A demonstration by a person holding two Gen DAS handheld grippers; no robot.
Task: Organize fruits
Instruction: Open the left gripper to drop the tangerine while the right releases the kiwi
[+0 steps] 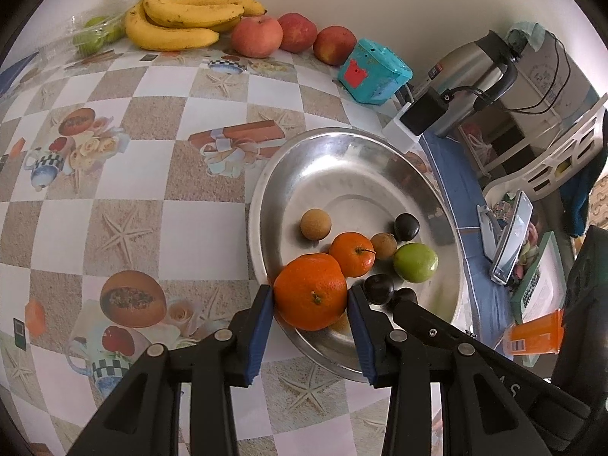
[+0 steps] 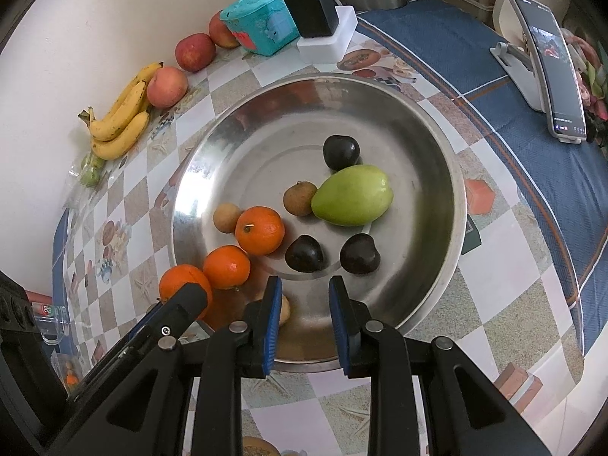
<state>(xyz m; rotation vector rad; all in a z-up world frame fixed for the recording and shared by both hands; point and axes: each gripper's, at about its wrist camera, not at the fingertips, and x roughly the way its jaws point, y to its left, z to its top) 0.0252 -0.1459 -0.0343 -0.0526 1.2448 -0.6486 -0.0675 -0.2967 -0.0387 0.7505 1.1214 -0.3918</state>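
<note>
From the left wrist view, the left gripper [image 1: 311, 298] had its blue ribbed pads pressed on either side of a large orange [image 1: 309, 290], a dimpled, slightly flattened globe with its stem scar facing the camera. The fruit sat at the near rim of the shiny steel bowl [image 1: 334, 152], touching a smaller orange [image 1: 352, 254] just beyond it. Smooth dark plums, rough tan longans and a glossy green fruit [image 1: 415, 262] lay farther in.

From the right wrist view, the right gripper [image 2: 306, 296] hovered empty over the bowl's near edge, jaws drawn in with only a narrow gap. A dark plum [image 2: 304, 254] lay straight ahead, closest to its tips; the held orange [image 2: 182, 285] sat off to its left.
</note>
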